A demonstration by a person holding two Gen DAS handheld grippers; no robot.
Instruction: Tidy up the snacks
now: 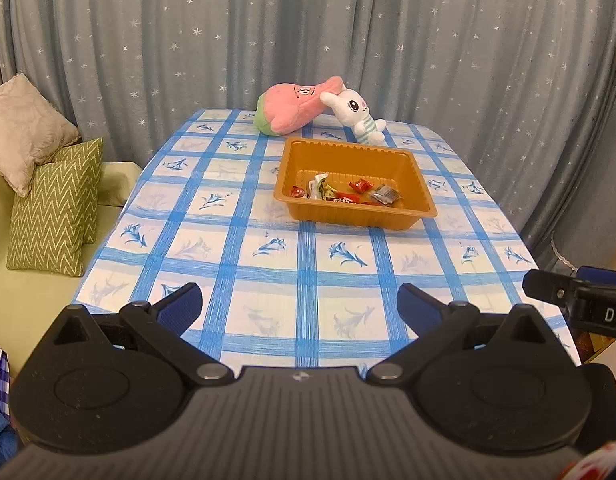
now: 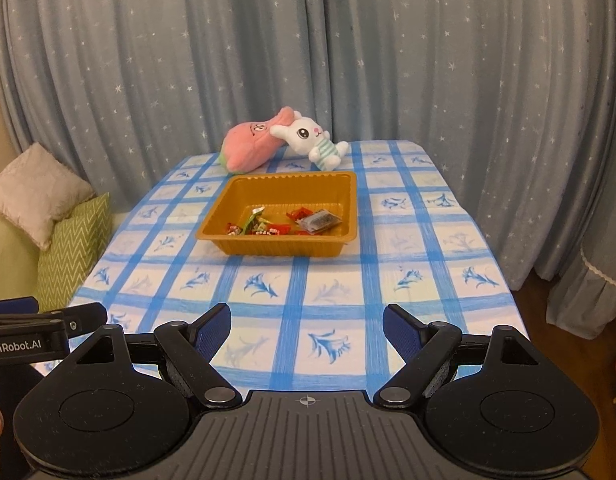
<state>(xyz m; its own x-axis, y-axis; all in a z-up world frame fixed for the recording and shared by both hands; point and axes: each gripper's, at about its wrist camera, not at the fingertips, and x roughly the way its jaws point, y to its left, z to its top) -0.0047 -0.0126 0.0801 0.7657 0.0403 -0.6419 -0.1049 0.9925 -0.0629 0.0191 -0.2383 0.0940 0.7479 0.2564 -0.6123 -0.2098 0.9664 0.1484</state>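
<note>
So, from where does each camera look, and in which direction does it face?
Left wrist: sits on the left gripper at the near table edge, faces the orange tray and curtain; its own open fingers show, and the right gripper's tip at the right edge.
Right wrist: sits on the right gripper, faces the same way from further right; its open fingers show, the left gripper at the left edge, and a bit of hand.
Shared: the tray of wrapped snacks, pink plush, white bunny, checked tablecloth.
</note>
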